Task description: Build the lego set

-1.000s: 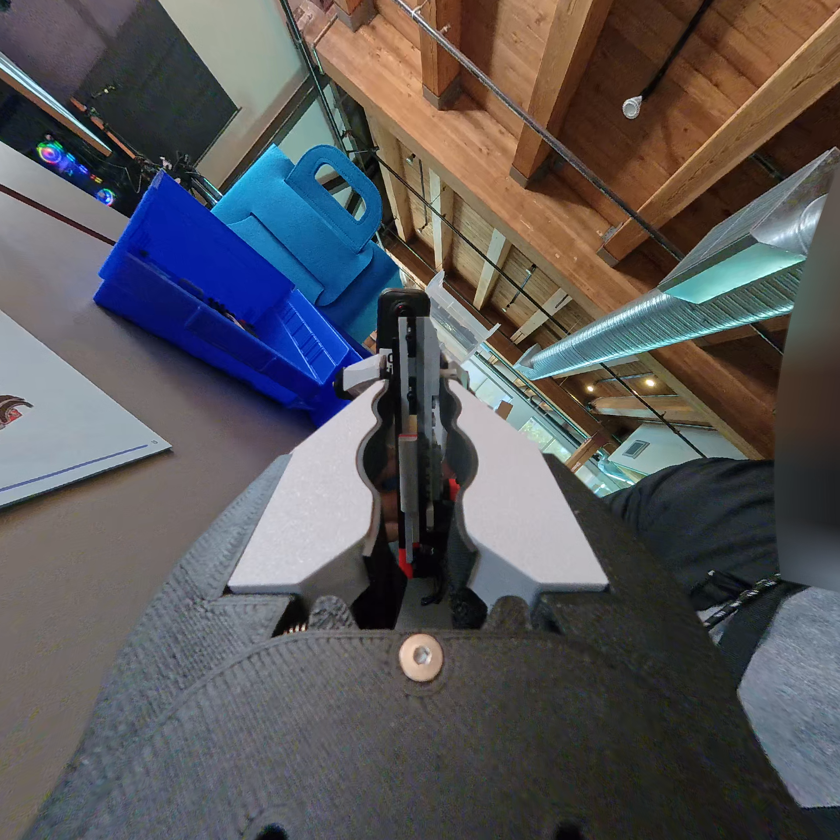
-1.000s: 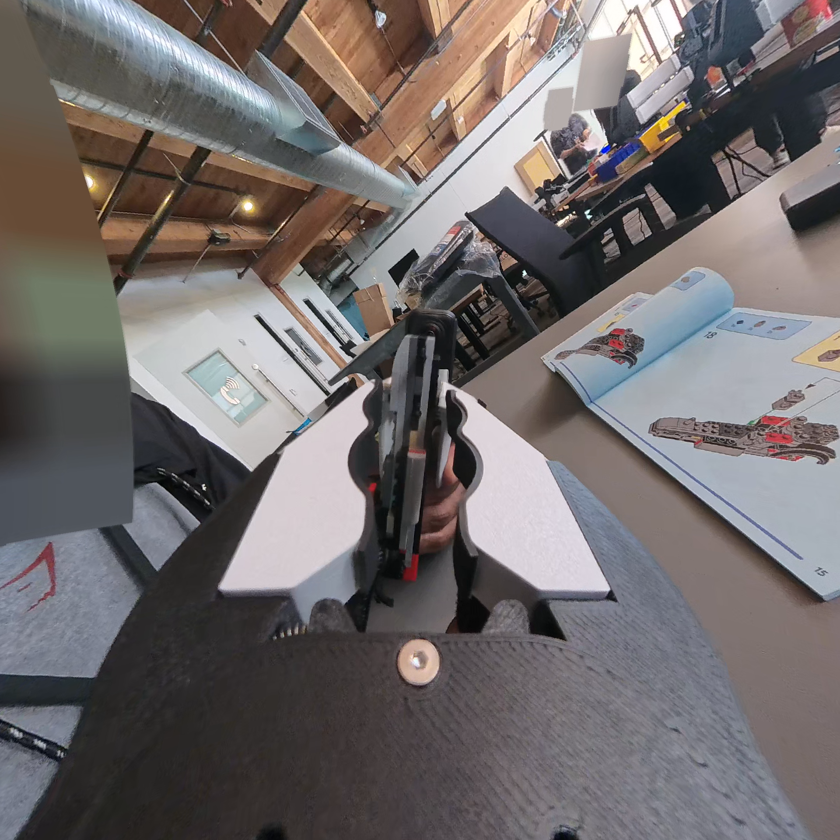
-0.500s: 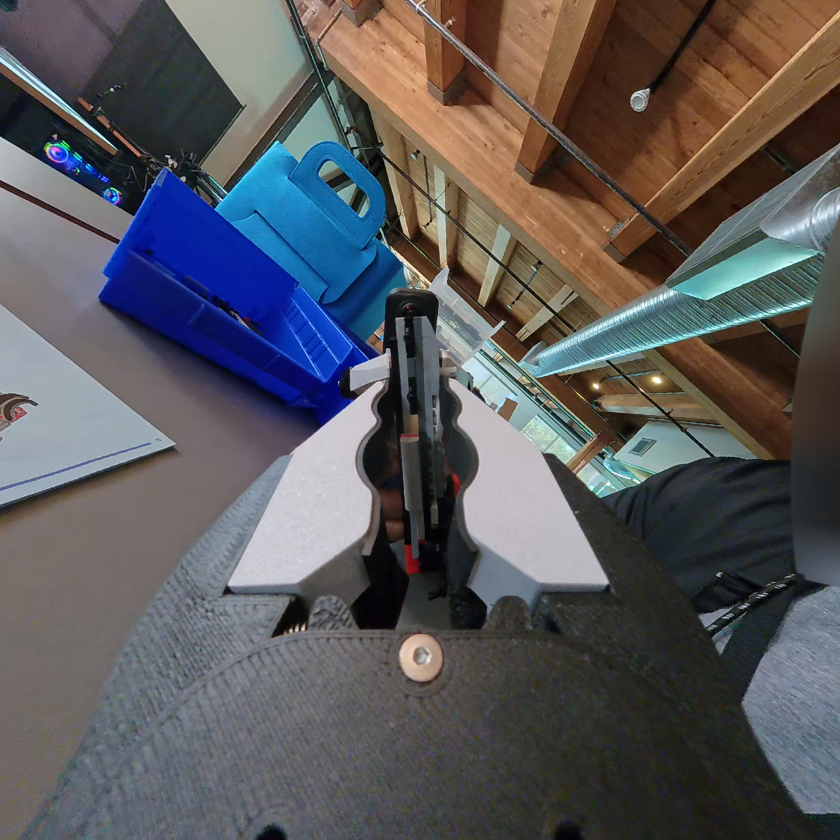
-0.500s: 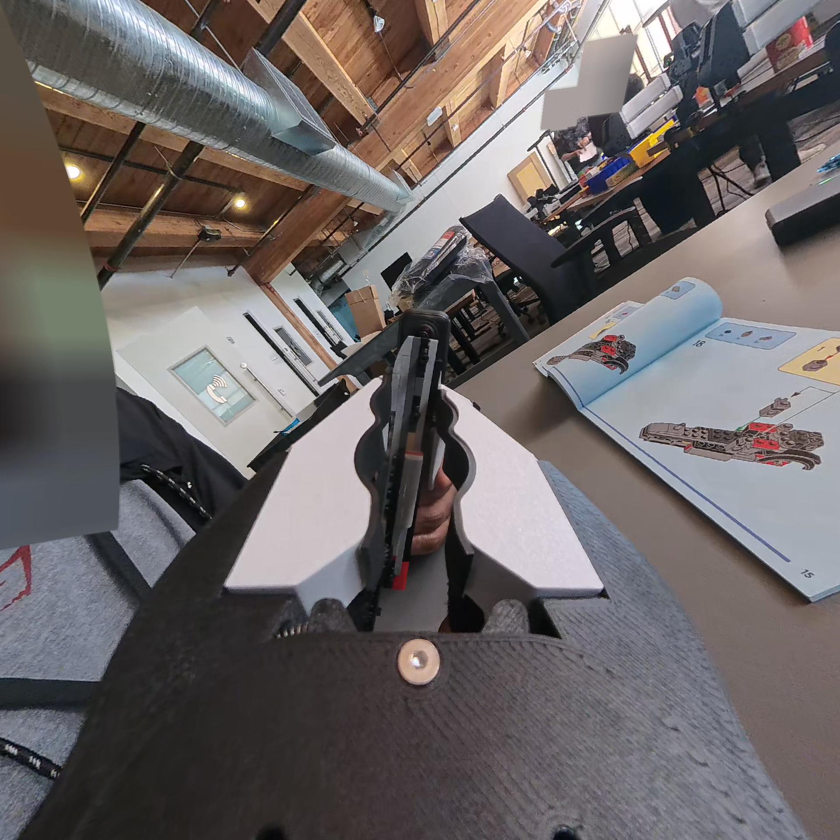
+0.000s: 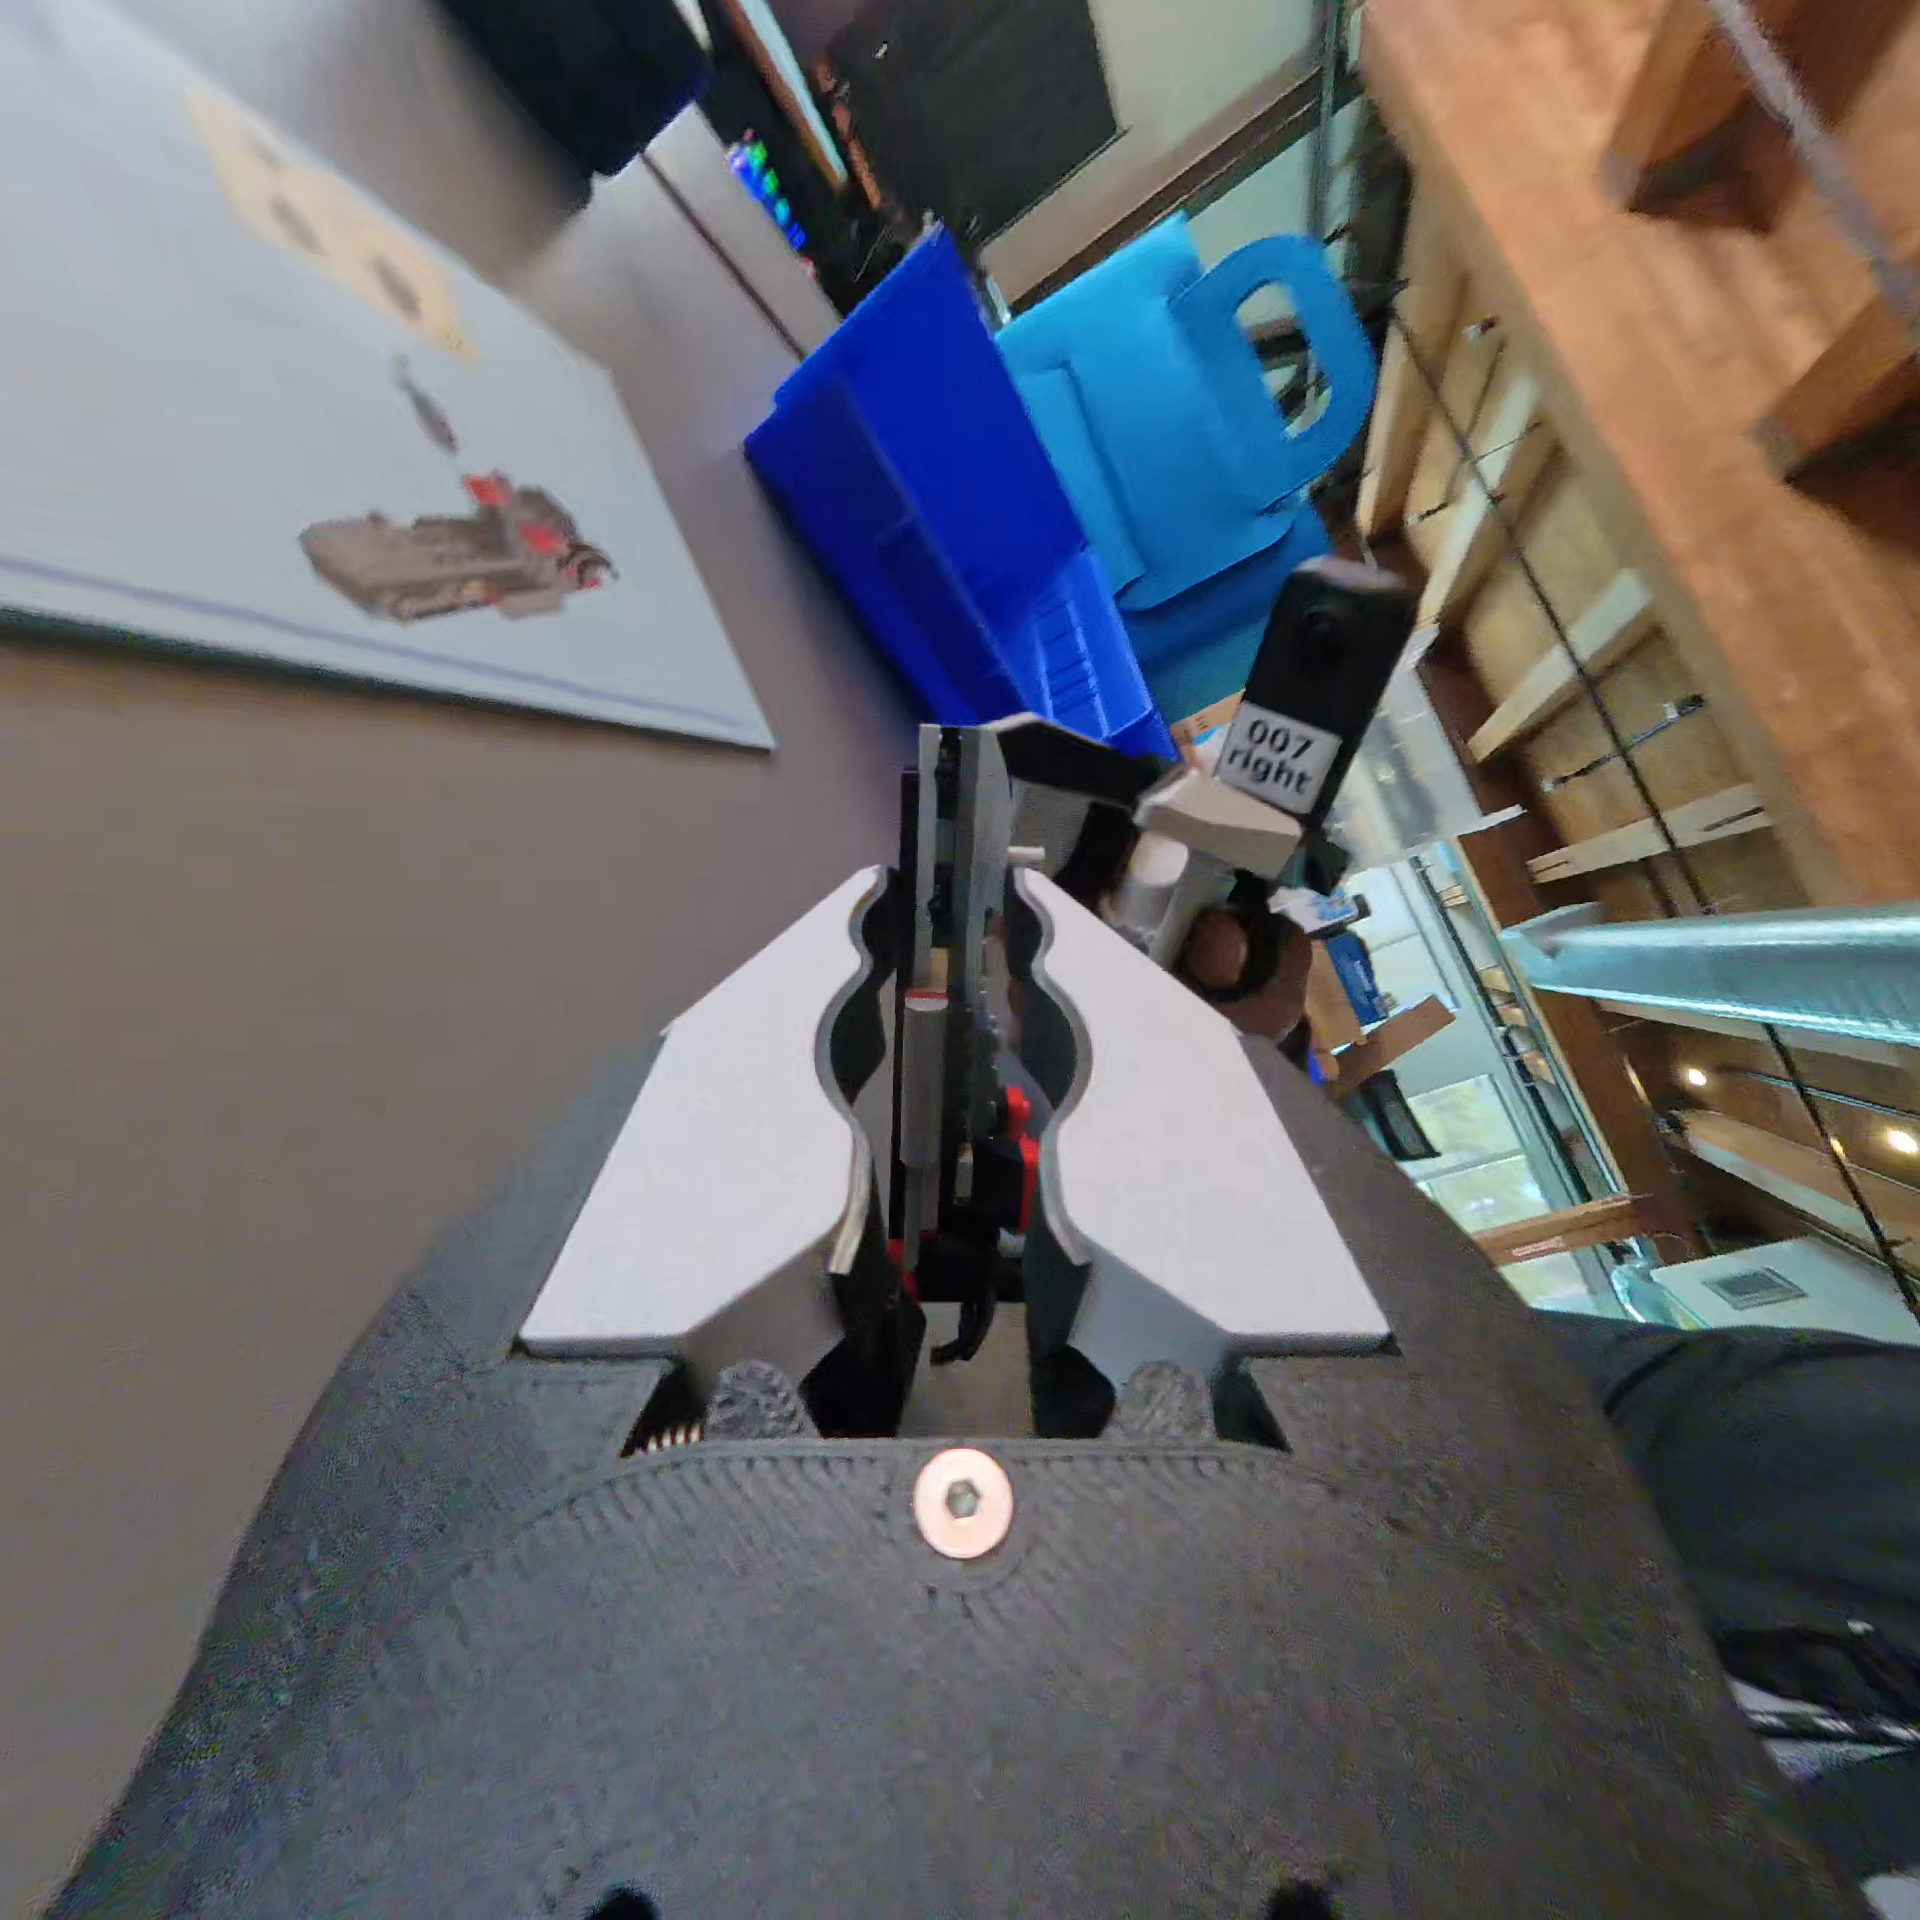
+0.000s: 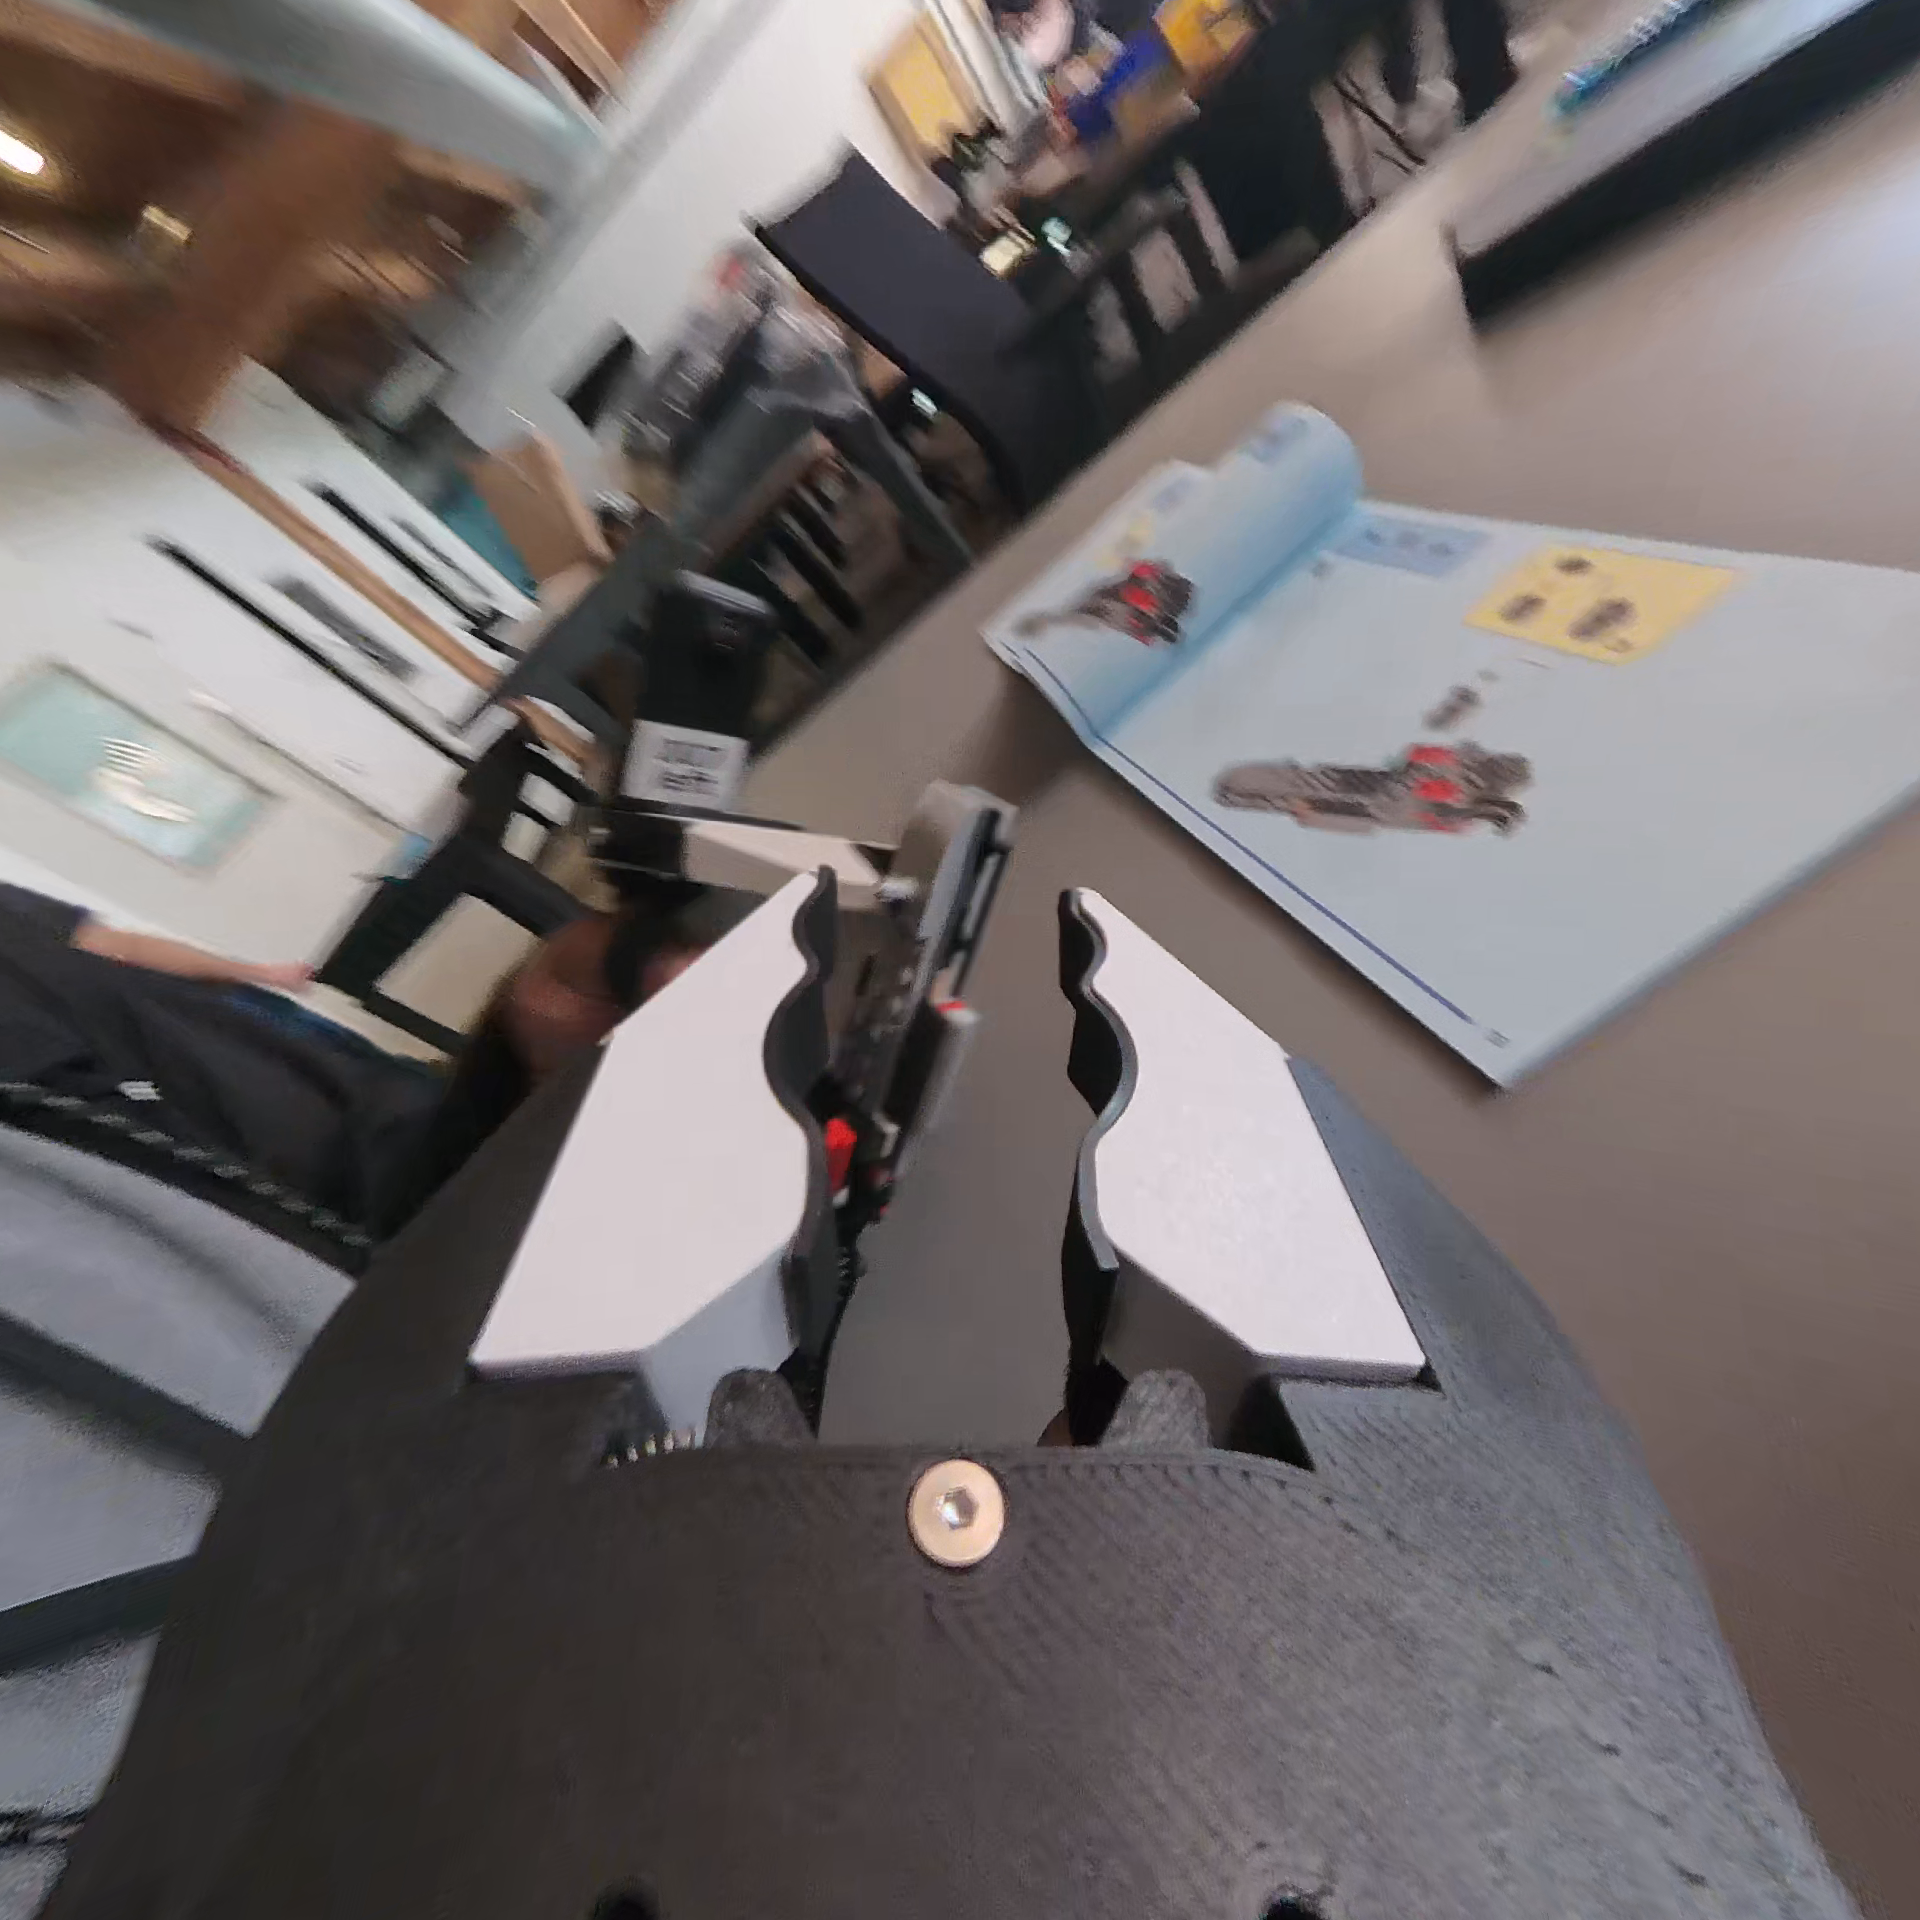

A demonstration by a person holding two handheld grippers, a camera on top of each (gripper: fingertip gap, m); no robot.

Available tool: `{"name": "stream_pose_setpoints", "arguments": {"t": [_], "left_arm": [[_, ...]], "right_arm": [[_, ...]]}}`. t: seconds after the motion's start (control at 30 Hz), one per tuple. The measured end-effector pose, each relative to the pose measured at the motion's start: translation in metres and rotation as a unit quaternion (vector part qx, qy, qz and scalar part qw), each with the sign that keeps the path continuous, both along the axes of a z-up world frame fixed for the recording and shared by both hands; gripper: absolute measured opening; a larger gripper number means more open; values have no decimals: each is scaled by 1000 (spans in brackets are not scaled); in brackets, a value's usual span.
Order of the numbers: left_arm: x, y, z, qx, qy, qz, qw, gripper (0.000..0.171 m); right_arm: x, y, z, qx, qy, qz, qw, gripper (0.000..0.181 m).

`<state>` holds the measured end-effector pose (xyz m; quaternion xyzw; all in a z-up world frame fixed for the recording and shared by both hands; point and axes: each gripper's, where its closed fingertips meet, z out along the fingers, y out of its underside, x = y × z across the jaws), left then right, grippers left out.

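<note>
A grey, black and red lego assembly [image 5: 940,935] stands upright between the pads of my left gripper [image 5: 951,894], which is shut on it above the brown table [image 5: 312,1039]. In the right wrist view the same assembly [image 6: 925,997] sits close to the left finger of my right gripper [image 6: 948,894]. That gripper is open, with a wide gap to its right finger. The left gripper [image 6: 790,857] reaches in from the left and holds the assembly. The right gripper [image 5: 1132,800] also shows past the assembly in the left wrist view.
An open instruction booklet [image 6: 1507,779] lies on the table; it also shows in the left wrist view [image 5: 312,468]. A blue bin [image 5: 935,499] and a light blue felt bag [image 5: 1174,416] stand beyond it. A dark flat object [image 6: 1662,177] lies at the far table edge.
My right gripper has opened and let go of the assembly. Both grippers have tilted down toward the table. The left gripper keeps its hold.
</note>
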<state>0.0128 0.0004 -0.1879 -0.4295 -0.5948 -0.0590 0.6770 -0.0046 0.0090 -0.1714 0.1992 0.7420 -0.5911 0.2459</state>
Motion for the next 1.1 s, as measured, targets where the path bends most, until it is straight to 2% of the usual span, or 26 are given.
{"name": "stream_pose_setpoints", "arguments": {"t": [0.23,0.37,0.57,0.77,0.93,1.1], "left_arm": [[3,1,-12,-61,-16,-15,998,19],[2,-7,-19,-93,-28,-14,995,21],[5,-5,-27,-123,-43,-48,990,24],[6,-12,-28,-125,-45,-62,989,25],[5,-37,-18,-138,-5,-40,990,26],[2,-86,-13,-183,13,27,983,26]], "right_arm": [[-11,2,-25,60,25,-19,998,41],[-16,4,-26,62,29,-29,997,40],[-16,6,-24,55,28,-26,998,40],[-18,8,-25,58,26,-31,998,40],[-21,13,-29,73,36,-31,996,40],[-6,19,-33,97,32,-17,995,47]]}}
